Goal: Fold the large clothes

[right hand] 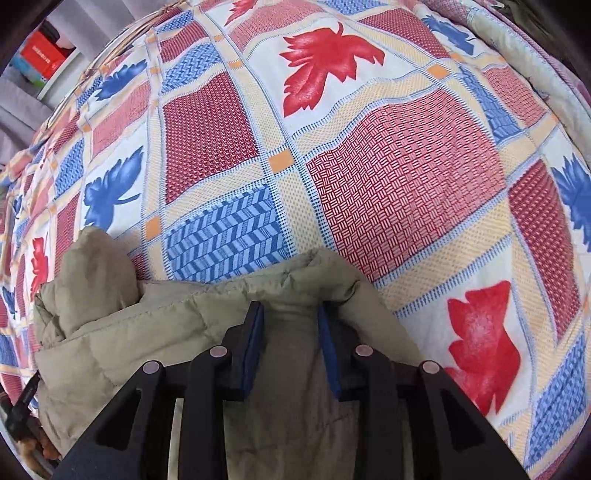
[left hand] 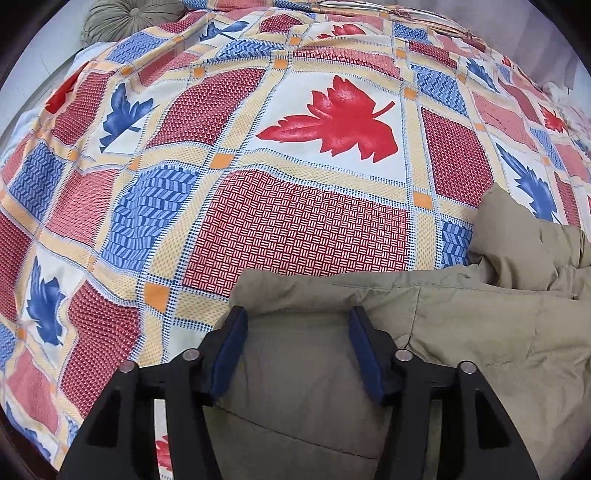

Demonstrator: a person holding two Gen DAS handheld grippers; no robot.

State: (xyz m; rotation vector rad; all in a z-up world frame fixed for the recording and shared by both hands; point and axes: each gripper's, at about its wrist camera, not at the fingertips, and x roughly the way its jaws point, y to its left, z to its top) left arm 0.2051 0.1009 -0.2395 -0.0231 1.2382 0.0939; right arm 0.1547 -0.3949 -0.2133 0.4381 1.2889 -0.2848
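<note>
Olive-khaki puffer jacket [left hand: 461, 332] lies on a bed, atop a patchwork-print bedspread [left hand: 314, 229] w/ red & blue maple-leaf squares, basket-weave red blocks, blue chevron blocks, pale yellow dotted bands. Jacket fabric is matte, quilted, puffy, w/ stitched seams & soft creases; one bulging fold rises at its far side.

Left gripper [left hand: 299, 325] points steeply down over the jacket's near-left edge, black fingers w/ blue pads [left hand: 231, 354] spread wide; padded cloth sits btwn them but pads don't press it.

Right gripper [right hand: 291, 317] also aims down, over a rounded, bunched corner of the same jacket [right hand: 147, 332]. Its pads [right hand: 255, 347] stand apart, narrower than the left's; cloth lies in the gap, not clearly squeezed.

Round, pleated grey-green cushion [left hand: 129, 18] w/ a center button sits at the bed's far left corner. Red box [right hand: 40, 55] on a white shelf beyond the bed, right-wrist view.
</note>
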